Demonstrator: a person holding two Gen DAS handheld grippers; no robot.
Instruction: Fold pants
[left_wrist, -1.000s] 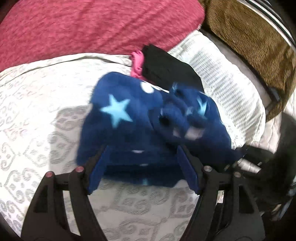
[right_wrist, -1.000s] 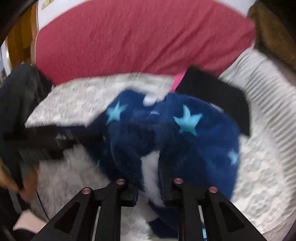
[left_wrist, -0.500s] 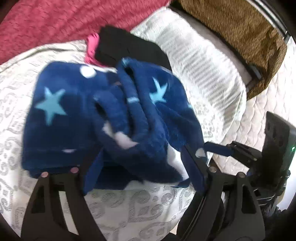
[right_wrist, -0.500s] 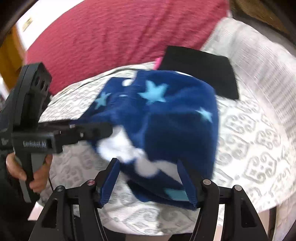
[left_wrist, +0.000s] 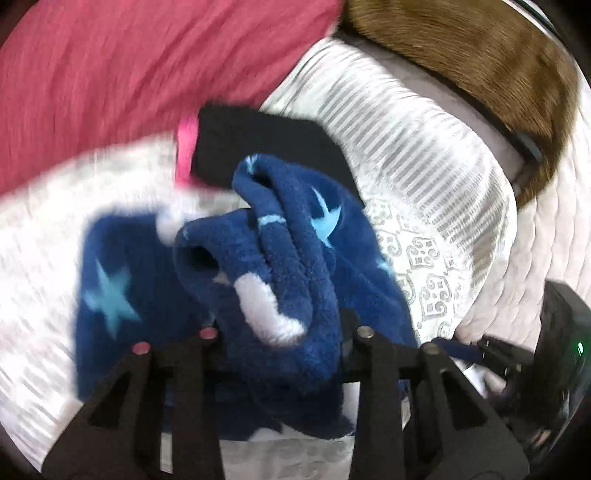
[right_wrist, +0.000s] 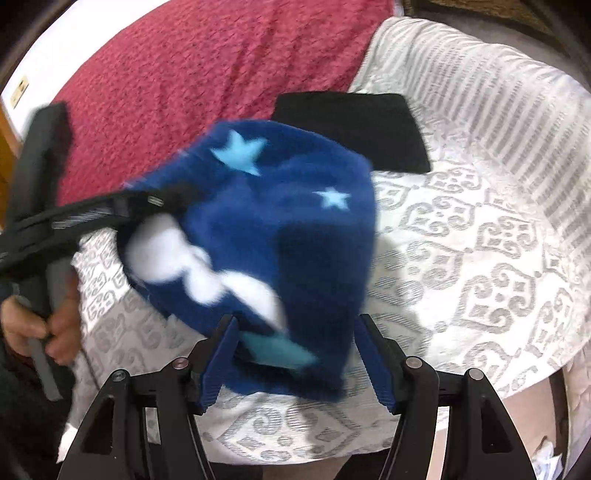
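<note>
The blue fleece pants (left_wrist: 295, 258) with light-blue stars lie bunched on the patterned white bedspread (left_wrist: 424, 266). My left gripper (left_wrist: 284, 332) is closing, and a thick fold of the pants fills the gap between its jaws. In the right wrist view the left gripper (right_wrist: 155, 201) holds the pants (right_wrist: 277, 229) by their left edge, lifted off the bed. My right gripper (right_wrist: 295, 354) stands open at the near edge, with the lower hem loose between its blue pads (right_wrist: 218, 362).
A folded black garment (right_wrist: 351, 129) lies just behind the pants, with a pink one (left_wrist: 186, 147) beside it. A red blanket (right_wrist: 203, 74) covers the far side and a brown one (left_wrist: 480, 55) the far right. A person's hand (right_wrist: 55, 332) grips the left handle.
The right gripper opened and let go of the white-patched fold. The left gripper shifted along the pants, closed on a bunched fold and raised it.
</note>
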